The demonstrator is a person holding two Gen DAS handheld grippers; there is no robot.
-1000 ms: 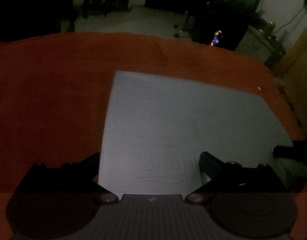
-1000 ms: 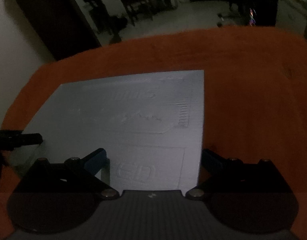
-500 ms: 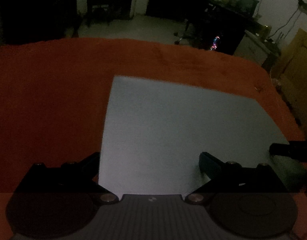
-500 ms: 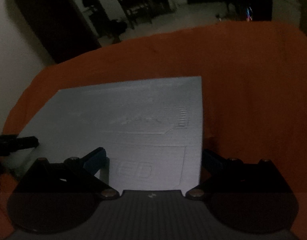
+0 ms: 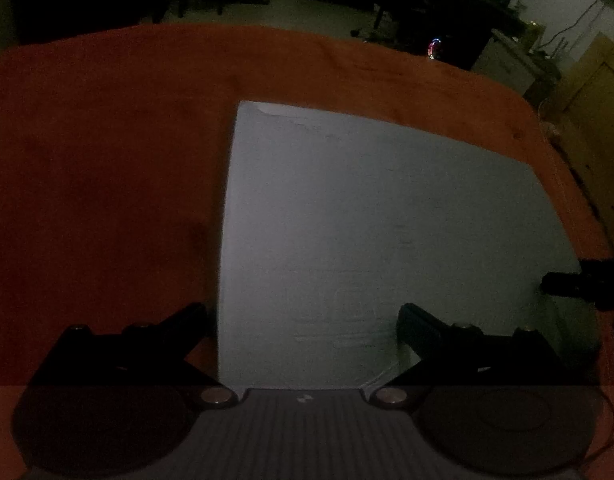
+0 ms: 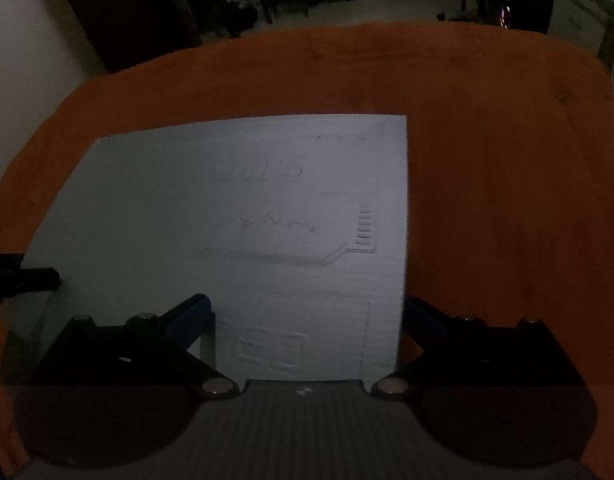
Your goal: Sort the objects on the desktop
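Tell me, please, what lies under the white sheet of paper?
The white sheet lies flat on the orange tablecloth, which shows around it. Anything else beneath it is covered and cannot be seen.

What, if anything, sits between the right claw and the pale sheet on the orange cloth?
Nothing visible does: the right claw already straddles the right edge of the pale grey rectangular sheet, with only orange cloth around.

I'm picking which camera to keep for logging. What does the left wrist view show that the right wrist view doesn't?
Only the left wrist view shows the sheet's left edge and a yellowish cabinet. Only the right wrist view shows the sheet's right edge, faint printed markings on it, and a pale wall. Both show the pale sheet on the orange cloth, open hand-held gripper fingers, and the other hand-held gripper's tip at the sheet's side.
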